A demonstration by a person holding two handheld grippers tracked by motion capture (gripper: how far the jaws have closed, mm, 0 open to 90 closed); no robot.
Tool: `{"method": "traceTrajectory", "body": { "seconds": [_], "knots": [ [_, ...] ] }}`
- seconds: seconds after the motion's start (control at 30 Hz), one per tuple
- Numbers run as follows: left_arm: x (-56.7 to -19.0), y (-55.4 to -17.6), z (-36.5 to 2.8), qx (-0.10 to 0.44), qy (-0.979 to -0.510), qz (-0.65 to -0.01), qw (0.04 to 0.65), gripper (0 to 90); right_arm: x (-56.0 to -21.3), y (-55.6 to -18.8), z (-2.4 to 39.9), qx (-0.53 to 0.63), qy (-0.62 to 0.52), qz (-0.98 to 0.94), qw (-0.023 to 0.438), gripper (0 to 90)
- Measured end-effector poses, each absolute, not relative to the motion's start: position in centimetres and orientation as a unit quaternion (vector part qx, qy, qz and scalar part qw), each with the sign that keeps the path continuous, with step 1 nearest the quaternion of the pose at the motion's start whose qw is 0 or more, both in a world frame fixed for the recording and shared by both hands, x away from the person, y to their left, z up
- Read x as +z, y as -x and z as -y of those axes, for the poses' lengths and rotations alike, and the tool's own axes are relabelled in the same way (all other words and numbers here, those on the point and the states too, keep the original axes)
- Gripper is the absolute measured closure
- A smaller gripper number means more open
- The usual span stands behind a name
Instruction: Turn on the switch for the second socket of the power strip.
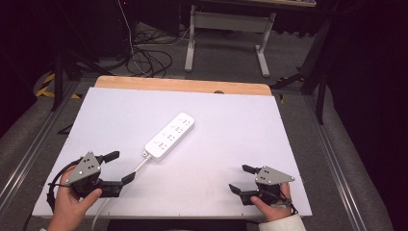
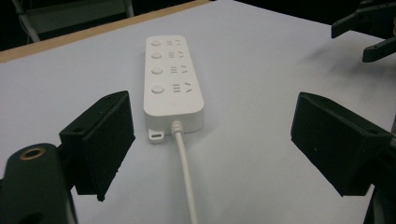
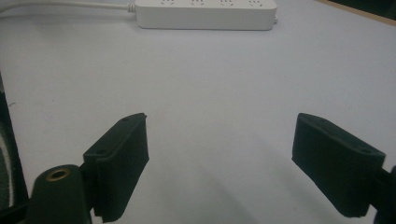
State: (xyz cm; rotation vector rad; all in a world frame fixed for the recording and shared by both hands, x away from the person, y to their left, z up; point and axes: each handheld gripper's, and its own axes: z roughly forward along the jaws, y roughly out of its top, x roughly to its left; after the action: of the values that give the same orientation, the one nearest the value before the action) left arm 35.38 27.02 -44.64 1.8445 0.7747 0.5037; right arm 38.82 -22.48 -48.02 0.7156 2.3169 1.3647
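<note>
White table (image 1: 231,144) is seen under everything. White power strip (image 1: 170,136) is laid diagonally at centre, cord (image 1: 139,166) trailing toward near left. Left gripper (image 1: 124,167), near left, and right gripper (image 1: 243,179), near right, are held with fingers spread, empty.

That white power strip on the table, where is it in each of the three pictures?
High view: the power strip lies mid-table, slanted.
Left gripper view: upper middle, beyond the open jaws.
Right gripper view: along the top edge, side-on.
Shared landmark: its white cord, leaving one end.
</note>
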Motion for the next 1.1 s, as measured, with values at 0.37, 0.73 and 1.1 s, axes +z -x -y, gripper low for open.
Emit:
{"method": "traceTrajectory", "body": {
  "seconds": [0.37, 0.73, 1.1],
  "knots": [
    [-47.8, -34.5, -28.7, 0.218, -0.752, -0.344, 0.518, 14.3, -48.0, -38.8, 22.7, 0.484, -0.253, -0.819, 0.176, 19.3],
    [-48.2, -34.1, -29.5, 0.228, -0.766, -0.335, 0.499, 15.1, -48.1, -39.0, 22.8, 0.482, -0.255, -0.820, 0.176, 19.4],
    [-48.0, -34.1, -29.2, 0.219, -0.750, -0.369, 0.504, 14.5, -48.1, -39.0, 22.8, 0.481, -0.256, -0.820, 0.175, 19.5]
  ]
}}
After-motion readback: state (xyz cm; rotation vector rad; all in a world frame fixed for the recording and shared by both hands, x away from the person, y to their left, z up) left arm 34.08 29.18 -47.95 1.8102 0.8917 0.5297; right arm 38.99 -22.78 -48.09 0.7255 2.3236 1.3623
